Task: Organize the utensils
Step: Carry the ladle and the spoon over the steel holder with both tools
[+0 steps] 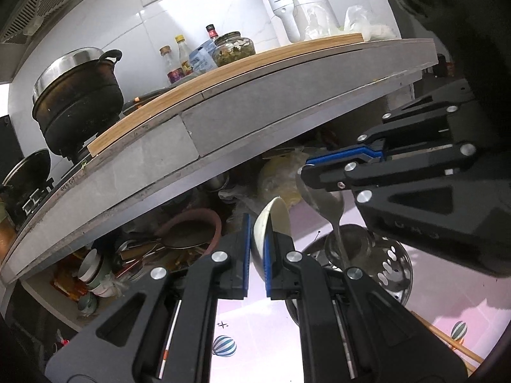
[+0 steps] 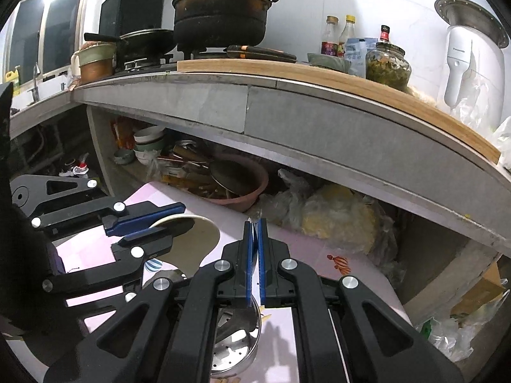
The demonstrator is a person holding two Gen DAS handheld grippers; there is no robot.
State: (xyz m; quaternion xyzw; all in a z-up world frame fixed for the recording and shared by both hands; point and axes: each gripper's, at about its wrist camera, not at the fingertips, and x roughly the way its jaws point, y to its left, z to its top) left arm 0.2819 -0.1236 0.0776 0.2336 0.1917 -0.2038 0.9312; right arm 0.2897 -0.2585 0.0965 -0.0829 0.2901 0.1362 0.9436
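Left wrist view: left gripper fingers clamp the rim of a white bowl, glazed, slippery, breakable; right gripper pinches a thin metal spoon by its bowl, light and stiff, above the perforated steel dish on the pink surface.

Lighting and image quality, both wrist views.
Strong fisheye bending, dark vignetted corners. White wall tiles blown out by glare; under-counter shelf dim, shadowed. Focus sharp overall; daylight enters through window.

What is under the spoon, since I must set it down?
Below the spoon sits a perforated steel steamer plate on the pink cloth; the black gripper hides the plate's near part.
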